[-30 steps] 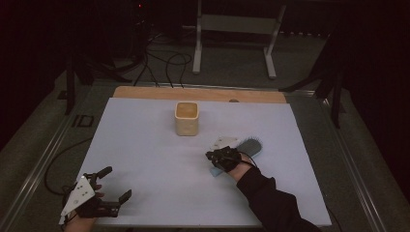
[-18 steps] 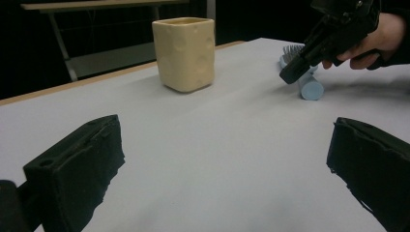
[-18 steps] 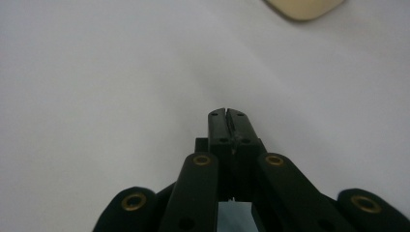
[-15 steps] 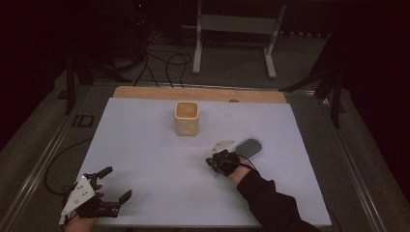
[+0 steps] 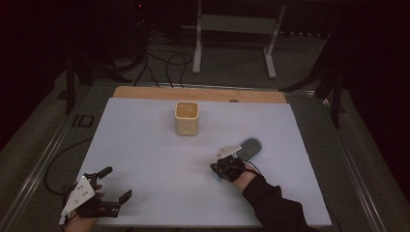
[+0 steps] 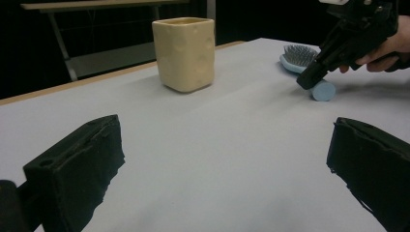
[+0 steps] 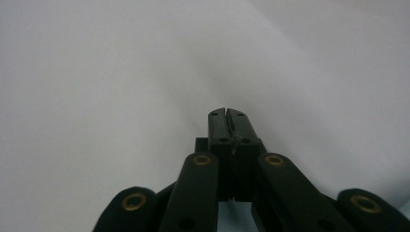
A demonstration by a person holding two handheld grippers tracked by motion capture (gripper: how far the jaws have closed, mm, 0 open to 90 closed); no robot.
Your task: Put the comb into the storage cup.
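Hairbrush [image 5: 251, 147] unmoved; right tongs [image 5: 223, 170] drawn back, closed.

Dimly lit throughout, with surroundings beyond the white table [image 5: 145, 145] sunk in near black. Soft, even light from above; only faint, diffuse shadows cast beside the cup [image 6: 184, 53] and under the right gripper [image 6: 309, 79]. No glare on the matte surface. Grainy and slightly soft in the high view. Blurred close to the left gripper [image 6: 227, 164]; hazy and featureless ahead of the right gripper's pressed-together jaws.
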